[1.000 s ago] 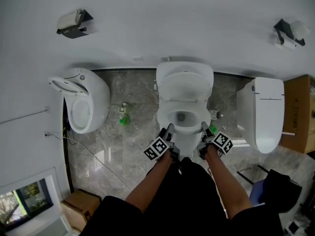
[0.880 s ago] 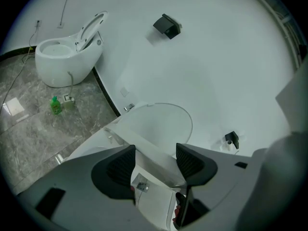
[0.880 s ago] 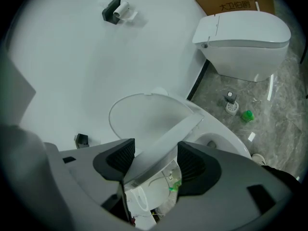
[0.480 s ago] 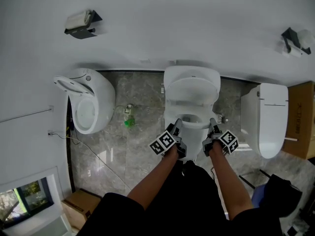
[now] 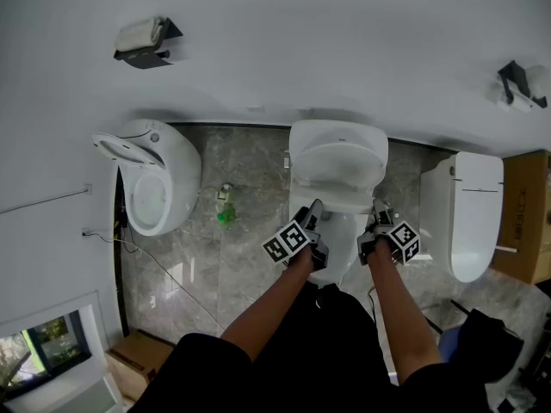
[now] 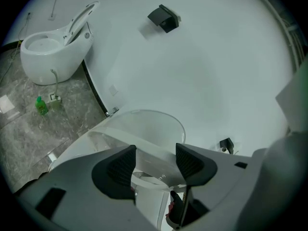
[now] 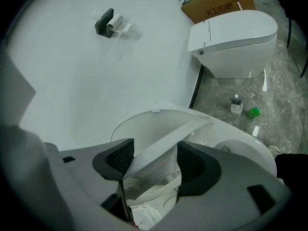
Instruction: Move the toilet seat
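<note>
Your left tool (image 5: 313, 211) and right tool (image 5: 380, 212) are each closed at a narrow gap on the toilet seat (image 5: 340, 199), one on each side edge. In the right gripper view the seat's white edge runs tilted between the pads, up off the bowl (image 7: 243, 150). A second ago the bowl's opening and water showed from the head view. Now the raised seat covers them, and both tools sit further back.

There is room on both sides. The grey marble floor (image 5: 250, 256) is open to your left, with only a green bottle (image 5: 225, 217) on it, and the gap to your right is tighter. The left toilet (image 5: 159, 183) has its lid up and the right toilet (image 5: 473, 213) is closed.

At the floor's right edge, a cardboard box (image 7: 219, 4) carries dark Chinese print, too small to read. Along the floor's back edge is the white wall (image 5: 327, 50), with a paper holder (image 5: 142, 40) high on it.
</note>
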{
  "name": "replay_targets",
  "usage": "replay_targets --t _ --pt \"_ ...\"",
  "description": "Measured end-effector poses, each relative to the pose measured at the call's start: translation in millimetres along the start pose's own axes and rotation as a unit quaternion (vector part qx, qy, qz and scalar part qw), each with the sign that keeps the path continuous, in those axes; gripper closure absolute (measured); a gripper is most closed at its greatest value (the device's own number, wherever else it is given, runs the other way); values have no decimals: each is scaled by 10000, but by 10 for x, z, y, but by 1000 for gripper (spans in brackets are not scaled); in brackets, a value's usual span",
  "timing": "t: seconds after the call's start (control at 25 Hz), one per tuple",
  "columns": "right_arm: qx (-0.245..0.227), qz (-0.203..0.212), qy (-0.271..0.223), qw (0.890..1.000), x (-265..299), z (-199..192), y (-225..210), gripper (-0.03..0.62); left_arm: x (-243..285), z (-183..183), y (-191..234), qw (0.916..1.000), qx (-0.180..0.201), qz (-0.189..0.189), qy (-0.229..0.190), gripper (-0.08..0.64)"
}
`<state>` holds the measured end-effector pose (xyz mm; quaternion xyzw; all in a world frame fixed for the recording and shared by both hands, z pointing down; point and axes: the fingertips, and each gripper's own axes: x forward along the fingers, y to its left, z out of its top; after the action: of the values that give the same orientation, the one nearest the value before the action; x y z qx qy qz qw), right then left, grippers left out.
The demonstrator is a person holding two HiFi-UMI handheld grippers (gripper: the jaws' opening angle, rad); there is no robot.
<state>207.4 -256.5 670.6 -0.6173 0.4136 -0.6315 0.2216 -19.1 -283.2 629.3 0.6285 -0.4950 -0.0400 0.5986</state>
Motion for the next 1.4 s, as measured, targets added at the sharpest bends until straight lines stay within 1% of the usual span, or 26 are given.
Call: replay_targets --t 0.24,0.64,0.96,1.2,1.4 --pt "66 79 -90 9999 126 99 111 314 126 111 -78 9998 31 -185 98 296" --pt "249 131 -381 9989 317 195 241 314 323 284 -158 9994 106 -308 134 301" --pt "268 225 -526 9980 453 277 342 314 478 408 -213 9989 137 -404 189 302" --pt "327 222 -671 9970 550 315 395 314 571 492 -242 9978 321 -514 270 308" --pt "308 264 -755 9963 630 389 416 314 675 528 -270 9977 351 -524 266 313"
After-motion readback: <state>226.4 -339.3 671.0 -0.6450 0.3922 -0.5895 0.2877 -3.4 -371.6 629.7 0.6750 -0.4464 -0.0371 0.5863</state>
